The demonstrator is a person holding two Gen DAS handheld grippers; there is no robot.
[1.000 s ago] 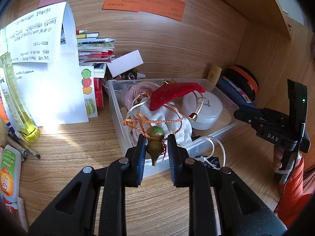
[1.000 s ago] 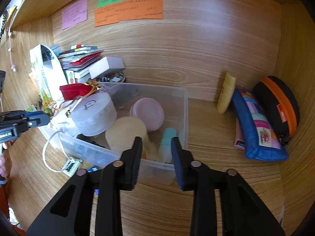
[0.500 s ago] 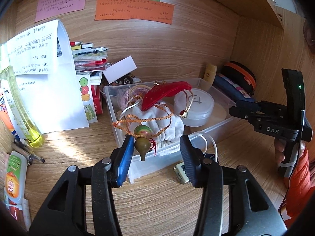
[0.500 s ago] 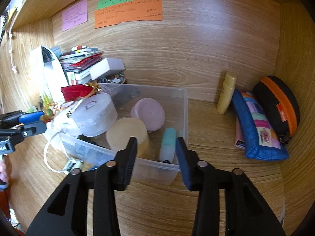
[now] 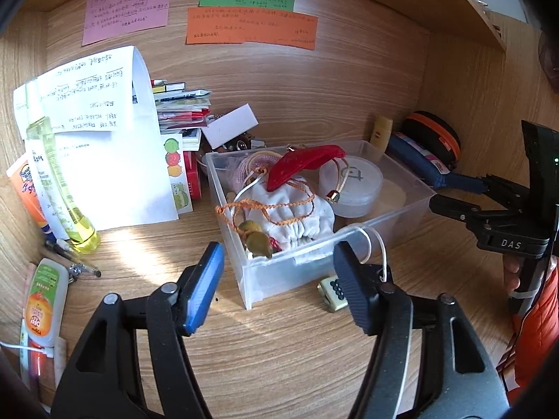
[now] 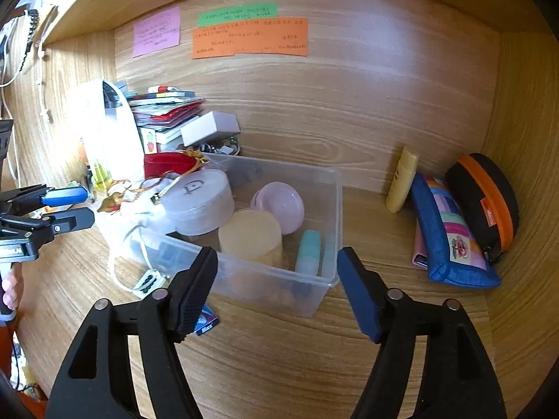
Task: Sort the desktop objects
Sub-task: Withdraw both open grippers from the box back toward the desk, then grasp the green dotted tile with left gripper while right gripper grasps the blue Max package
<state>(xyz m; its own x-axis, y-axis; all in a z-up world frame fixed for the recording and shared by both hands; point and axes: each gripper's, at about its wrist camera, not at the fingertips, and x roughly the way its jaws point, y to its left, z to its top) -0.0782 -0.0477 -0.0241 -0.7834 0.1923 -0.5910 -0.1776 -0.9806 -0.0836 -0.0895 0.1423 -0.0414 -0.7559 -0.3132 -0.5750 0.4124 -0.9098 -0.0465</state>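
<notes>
A clear plastic box [image 5: 279, 276] [image 6: 325, 269] stands on the wooden desk. In it lie a small gourd charm [image 5: 256, 239] on an orange cord, a white cloth pouch [image 5: 293, 213], a red pouch [image 5: 304, 166], a frosted round case [image 5: 351, 183] [image 6: 199, 199], a beige jar [image 6: 249, 235], a pink round case [image 6: 279, 202] and a teal tube [image 6: 307, 251]. My left gripper [image 5: 277, 286] is open and empty, just in front of the box's near corner. My right gripper [image 6: 276, 286] is open and empty in front of the box's long side.
A small combination lock [image 5: 332, 288] with a white cord lies by the box. Papers, books and a white box [image 5: 230, 124] stack at the back left. Bottles and tubes [image 5: 45, 300] line the left edge. A yellow tube [image 6: 401, 179], blue pouch [image 6: 450, 241] and black-orange case [image 6: 485, 199] sit right.
My left gripper opened and let go of the gourd charm, which now lies in the box's near corner, then drew back. My right gripper opened wider and backed off a little.
</notes>
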